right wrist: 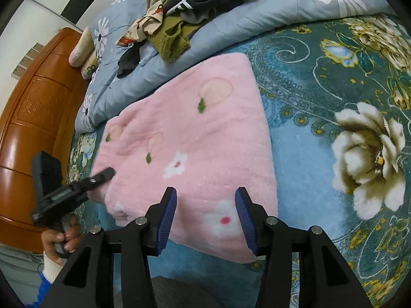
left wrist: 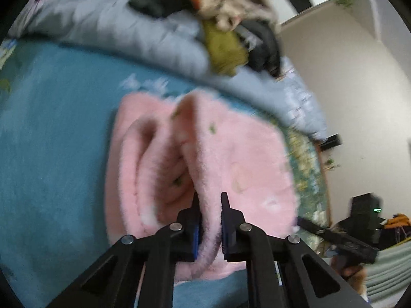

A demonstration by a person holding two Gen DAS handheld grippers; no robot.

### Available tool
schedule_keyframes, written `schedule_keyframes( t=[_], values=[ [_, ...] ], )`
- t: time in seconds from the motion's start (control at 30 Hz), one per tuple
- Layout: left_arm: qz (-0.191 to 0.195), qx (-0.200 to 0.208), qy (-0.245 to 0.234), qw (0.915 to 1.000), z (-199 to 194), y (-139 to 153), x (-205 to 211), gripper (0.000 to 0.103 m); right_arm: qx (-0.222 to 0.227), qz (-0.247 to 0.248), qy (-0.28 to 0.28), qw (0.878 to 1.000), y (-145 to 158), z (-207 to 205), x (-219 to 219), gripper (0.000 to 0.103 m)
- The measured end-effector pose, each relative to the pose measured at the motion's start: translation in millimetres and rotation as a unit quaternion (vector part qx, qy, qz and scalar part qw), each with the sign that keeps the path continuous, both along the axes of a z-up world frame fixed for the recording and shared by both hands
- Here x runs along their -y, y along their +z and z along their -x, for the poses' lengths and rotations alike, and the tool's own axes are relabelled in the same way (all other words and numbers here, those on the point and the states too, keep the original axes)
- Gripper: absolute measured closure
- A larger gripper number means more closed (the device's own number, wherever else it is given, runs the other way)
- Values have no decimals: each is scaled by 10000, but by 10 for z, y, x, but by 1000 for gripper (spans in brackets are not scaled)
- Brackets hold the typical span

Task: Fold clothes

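A fluffy pink garment [right wrist: 195, 138] with peach and flower prints lies folded on the teal floral bedspread [right wrist: 321, 82]. My left gripper [left wrist: 210, 200] is shut on a raised fold of the pink garment [left wrist: 205, 159]; the view is blurred. It also shows in the right wrist view [right wrist: 102, 175] at the garment's left edge. My right gripper [right wrist: 205, 200] is open and empty, just above the garment's near edge. It shows in the left wrist view [left wrist: 303, 222] at the lower right.
A pile of unfolded clothes [right wrist: 179, 7] sits on a blue-grey flowered quilt [right wrist: 257, 12] at the far side of the bed. A wooden headboard [right wrist: 33, 107] stands at the left. A white wall [left wrist: 346, 89] lies beyond the bed.
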State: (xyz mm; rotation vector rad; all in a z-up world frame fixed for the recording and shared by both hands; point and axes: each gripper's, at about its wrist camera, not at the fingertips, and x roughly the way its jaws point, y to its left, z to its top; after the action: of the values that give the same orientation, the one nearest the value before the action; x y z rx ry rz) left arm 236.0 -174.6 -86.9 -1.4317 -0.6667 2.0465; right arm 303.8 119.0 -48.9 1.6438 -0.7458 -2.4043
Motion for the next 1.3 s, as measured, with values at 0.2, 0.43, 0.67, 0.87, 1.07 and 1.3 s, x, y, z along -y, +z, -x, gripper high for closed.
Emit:
schedule_keyframes(
  t=[0.2, 0.43, 0.67, 0.87, 1.07, 1.3],
  values=[
    [-172, -570, -5, 9982, -177, 362, 293, 89, -160, -27, 242, 9996, 68, 19, 86, 54],
    [127, 592, 552, 9966, -293, -537, 570, 82, 185, 75, 308, 9993, -269, -15, 74, 54],
    [574, 356, 715, 9951, -378, -217, 757, 51, 186, -247, 381, 9988, -118, -109, -161, 54],
    [1108, -561, 599, 9905, -315, 246, 564, 50, 149, -738, 257, 9968, -63, -16, -363, 54],
    [1652, -1016, -59, 9810, 85, 308, -175, 50, -309, -824, 632, 9941, 49, 386, -14, 54],
    [1872, -713, 57, 9797, 161, -129, -203, 50, -371, -798, 805, 9929, -161, 690, 164, 54]
  ],
)
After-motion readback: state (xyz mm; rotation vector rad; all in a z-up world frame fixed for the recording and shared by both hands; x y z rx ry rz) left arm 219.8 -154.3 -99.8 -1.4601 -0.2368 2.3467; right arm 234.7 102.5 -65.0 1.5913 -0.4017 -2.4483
